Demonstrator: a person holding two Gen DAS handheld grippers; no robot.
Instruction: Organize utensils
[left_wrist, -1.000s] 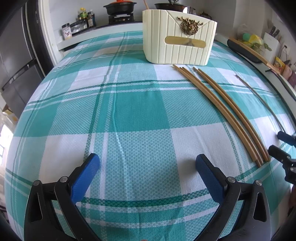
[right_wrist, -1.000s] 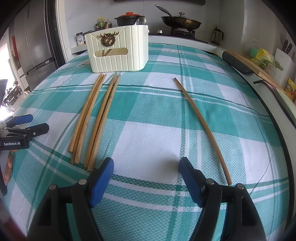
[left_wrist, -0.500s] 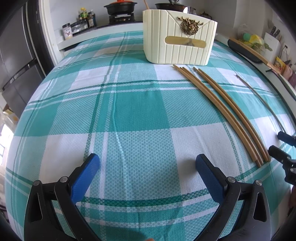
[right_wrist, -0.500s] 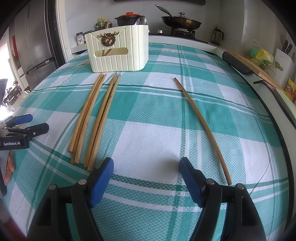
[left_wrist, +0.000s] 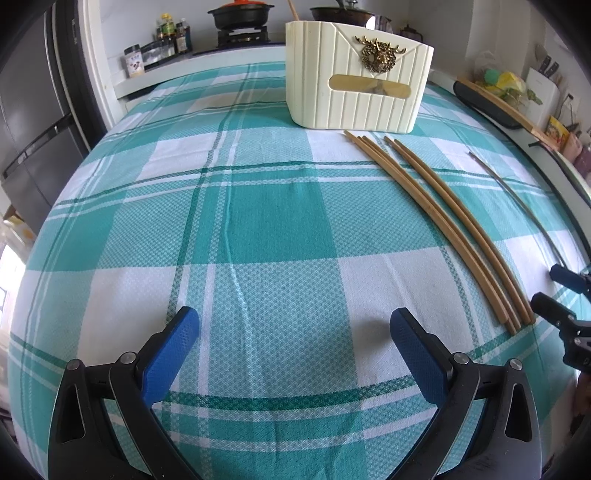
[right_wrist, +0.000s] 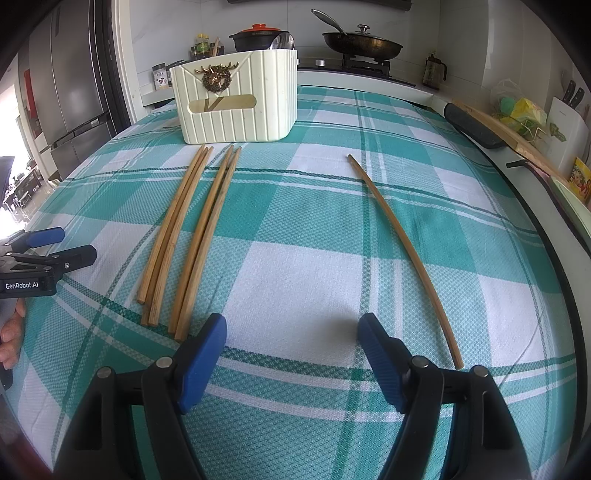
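Note:
Several wooden chopsticks (right_wrist: 188, 236) lie side by side on the teal checked tablecloth (right_wrist: 295, 229), pointing at a cream ribbed holder (right_wrist: 236, 103) with a brass deer badge. They show in the left wrist view (left_wrist: 443, 225) too, below the holder (left_wrist: 354, 92). A single chopstick (right_wrist: 402, 251) lies apart to the right; it is thin in the left wrist view (left_wrist: 517, 199). My right gripper (right_wrist: 291, 347) is open and empty, its left pad close to the near ends of the group. My left gripper (left_wrist: 291, 339) is open and empty over bare cloth, left of the chopsticks.
A counter behind the table carries a stove, a black pot with a red lid (right_wrist: 258, 35), a lidded pan (right_wrist: 362, 44) and spice jars (left_wrist: 166, 40). A fridge (left_wrist: 33, 122) stands at left. A dark tray and a cutting board (right_wrist: 476, 125) sit by the table's right edge.

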